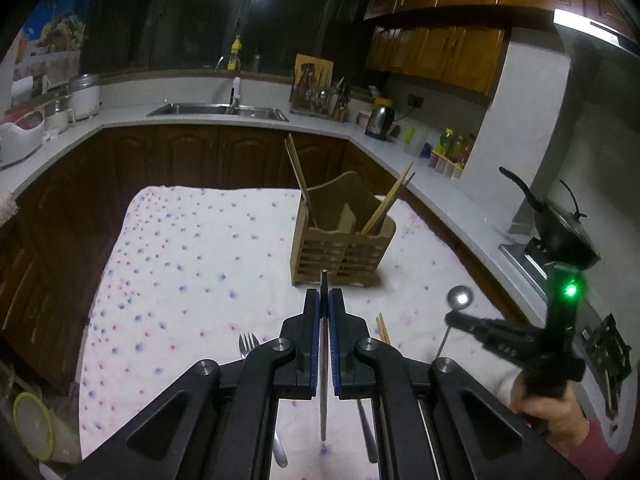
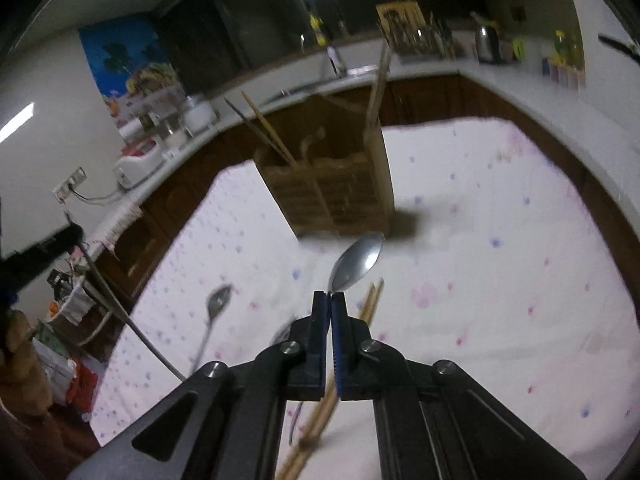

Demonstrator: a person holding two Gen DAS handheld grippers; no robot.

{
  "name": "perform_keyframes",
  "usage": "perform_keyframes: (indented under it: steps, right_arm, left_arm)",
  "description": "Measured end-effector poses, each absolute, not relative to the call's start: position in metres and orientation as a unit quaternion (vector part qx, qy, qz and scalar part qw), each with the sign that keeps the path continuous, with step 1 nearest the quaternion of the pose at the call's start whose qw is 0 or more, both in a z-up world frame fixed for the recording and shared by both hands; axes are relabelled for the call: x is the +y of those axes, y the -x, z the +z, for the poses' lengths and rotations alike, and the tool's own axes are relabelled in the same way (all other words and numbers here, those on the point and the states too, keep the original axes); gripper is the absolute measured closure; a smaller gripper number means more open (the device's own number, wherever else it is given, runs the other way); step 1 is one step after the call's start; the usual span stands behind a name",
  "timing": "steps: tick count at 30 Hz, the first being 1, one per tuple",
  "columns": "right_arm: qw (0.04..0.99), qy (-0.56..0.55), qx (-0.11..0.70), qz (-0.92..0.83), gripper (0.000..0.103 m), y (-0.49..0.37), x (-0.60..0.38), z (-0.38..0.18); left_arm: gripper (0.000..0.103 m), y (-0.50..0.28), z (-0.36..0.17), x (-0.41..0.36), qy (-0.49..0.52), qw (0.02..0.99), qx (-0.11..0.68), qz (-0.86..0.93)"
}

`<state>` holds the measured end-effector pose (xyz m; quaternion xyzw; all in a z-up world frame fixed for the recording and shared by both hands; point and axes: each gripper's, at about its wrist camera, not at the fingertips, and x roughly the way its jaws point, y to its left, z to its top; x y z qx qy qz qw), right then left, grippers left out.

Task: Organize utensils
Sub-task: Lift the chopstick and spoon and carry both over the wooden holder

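My right gripper has its fingers clamped on a spoon at the neck, bowl raised before the wooden caddy. My left gripper pinches a thin metal utensil edge-on. Both are stiff, light and slick; I judge a grip near the neck limits swivel.

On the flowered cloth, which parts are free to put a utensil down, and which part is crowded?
Free: the wide stretch of cloth left of the wooden holder, and the cloth right of the holder toward the counter edge. Crowded: the near edge, where a fork, chopsticks and a spoon lie by the grippers.
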<state>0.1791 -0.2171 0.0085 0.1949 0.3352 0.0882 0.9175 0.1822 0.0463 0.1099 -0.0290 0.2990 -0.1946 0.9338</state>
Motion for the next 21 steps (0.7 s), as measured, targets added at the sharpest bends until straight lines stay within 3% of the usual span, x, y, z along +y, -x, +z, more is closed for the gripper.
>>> perform_keyframes:
  steps: [21]
  right_arm:
    - [0.964, -0.136, 0.225, 0.048, 0.101, -0.213, -0.228, 0.088]
  left_arm:
    - [0.100, -0.219, 0.142, 0.052, 0.069, 0.955, 0.210, -0.200]
